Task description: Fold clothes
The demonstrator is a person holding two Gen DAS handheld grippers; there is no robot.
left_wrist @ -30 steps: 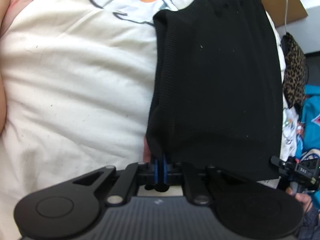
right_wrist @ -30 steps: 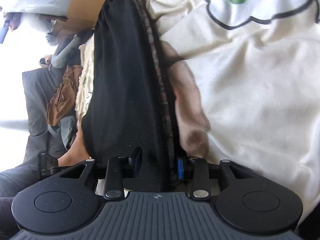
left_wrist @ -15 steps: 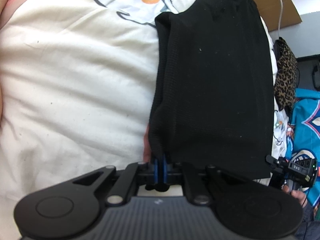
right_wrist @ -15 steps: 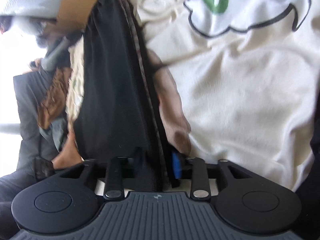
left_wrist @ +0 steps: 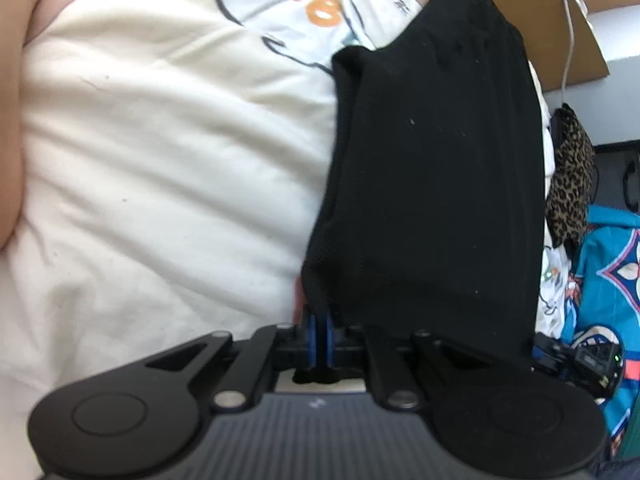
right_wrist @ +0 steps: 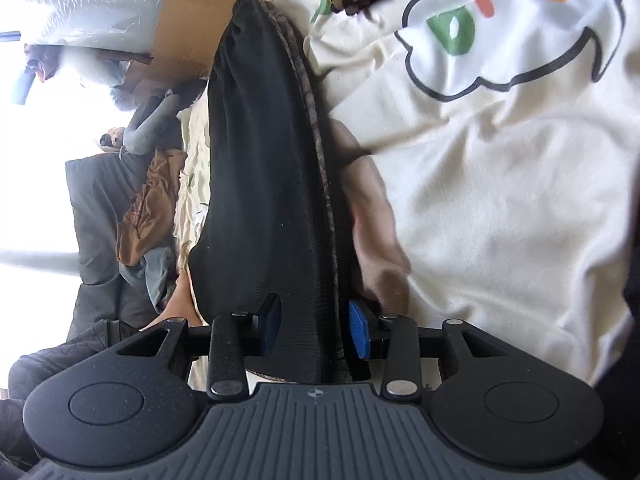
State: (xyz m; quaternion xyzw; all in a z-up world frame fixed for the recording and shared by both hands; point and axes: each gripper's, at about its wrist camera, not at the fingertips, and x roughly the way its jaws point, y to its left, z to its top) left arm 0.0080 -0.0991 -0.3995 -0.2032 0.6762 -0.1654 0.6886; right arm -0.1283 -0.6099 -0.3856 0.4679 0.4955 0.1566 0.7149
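Note:
A folded black garment lies lengthwise on a cream cloth with a cartoon print. My left gripper is shut on the garment's near left corner, with the blue pads pressed together. In the right wrist view the same black garment runs edge-on between the jaws of my right gripper. These jaws stand apart around the thick fold, and the right blue pad shows a bare face beside the cloth. The right gripper's body shows by the garment's lower right corner.
A leopard-print cloth and a teal printed cloth lie to the right. Cardboard with a white cable stands behind. In the right wrist view, grey and brown clothes pile up at the left, near cardboard.
The right gripper's jaws have spread a little around the black fold, and its view has shifted so the leopard cloth shows at the top. The left gripper keeps its hold.

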